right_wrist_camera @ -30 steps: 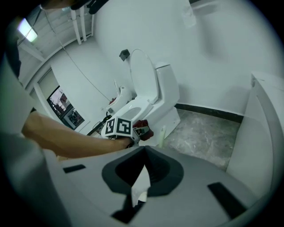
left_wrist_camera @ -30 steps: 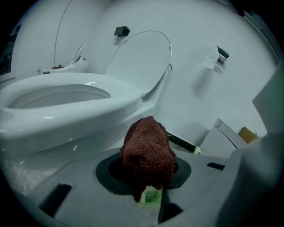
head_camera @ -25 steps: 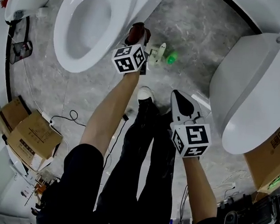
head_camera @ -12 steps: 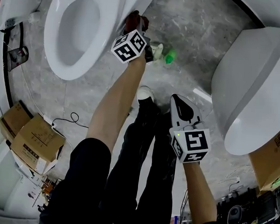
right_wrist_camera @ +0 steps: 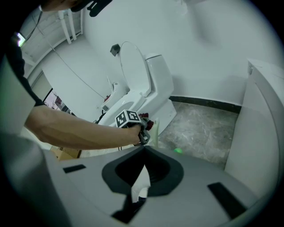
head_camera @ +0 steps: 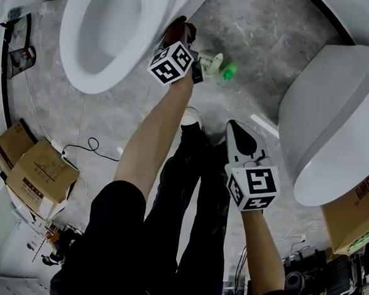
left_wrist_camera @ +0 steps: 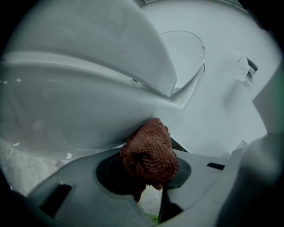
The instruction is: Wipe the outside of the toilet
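Left gripper (head_camera: 184,41) clamps bunched brown cloth (left_wrist_camera: 148,153), cloth touching outer side of toilet (head_camera: 152,22), upper centre of head view. Cloth likely soft, light, compliant; hold by bunched middle. Porcelain likely hard, slick. Right gripper (head_camera: 239,138) jaws together, empty, lower right.

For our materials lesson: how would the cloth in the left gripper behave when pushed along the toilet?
The cloth bunches into a soft wad in the left gripper, so it is probably floppy and light. Its looped weave, pressed on the toilet, likely drags rather than slips.
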### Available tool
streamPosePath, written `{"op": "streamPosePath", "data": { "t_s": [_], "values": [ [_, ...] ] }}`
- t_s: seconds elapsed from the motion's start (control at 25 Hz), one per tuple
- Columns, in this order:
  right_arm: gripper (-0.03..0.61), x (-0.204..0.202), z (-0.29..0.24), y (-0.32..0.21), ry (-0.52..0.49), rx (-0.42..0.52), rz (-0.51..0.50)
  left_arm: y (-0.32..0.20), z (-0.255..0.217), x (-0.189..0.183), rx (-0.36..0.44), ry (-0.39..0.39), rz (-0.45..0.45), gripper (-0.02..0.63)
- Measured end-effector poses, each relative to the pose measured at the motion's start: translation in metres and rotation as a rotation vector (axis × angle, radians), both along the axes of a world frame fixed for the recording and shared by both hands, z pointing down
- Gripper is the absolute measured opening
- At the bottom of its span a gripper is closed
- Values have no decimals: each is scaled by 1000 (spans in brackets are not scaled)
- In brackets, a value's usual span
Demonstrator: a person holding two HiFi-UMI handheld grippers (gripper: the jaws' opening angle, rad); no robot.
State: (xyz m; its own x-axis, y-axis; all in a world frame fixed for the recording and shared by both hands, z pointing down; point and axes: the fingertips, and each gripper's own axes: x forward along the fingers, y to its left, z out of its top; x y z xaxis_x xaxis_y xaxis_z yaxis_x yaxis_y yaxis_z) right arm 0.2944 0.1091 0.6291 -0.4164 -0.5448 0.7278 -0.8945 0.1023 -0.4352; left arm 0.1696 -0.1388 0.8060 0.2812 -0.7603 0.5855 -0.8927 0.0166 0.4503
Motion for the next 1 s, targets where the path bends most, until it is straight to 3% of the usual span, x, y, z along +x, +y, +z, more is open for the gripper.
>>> {"op": "streamPosePath", "data": {
  "t_s": [0.48,1.0],
  "values": [
    [3,-35,5,14,-11,-15,-83,45,8,-50,-30,-24,-38,110],
    [3,-80,-2,17,-18,-15,-160,94,6,-113,-64,-75,-21,110]
  ]
}}
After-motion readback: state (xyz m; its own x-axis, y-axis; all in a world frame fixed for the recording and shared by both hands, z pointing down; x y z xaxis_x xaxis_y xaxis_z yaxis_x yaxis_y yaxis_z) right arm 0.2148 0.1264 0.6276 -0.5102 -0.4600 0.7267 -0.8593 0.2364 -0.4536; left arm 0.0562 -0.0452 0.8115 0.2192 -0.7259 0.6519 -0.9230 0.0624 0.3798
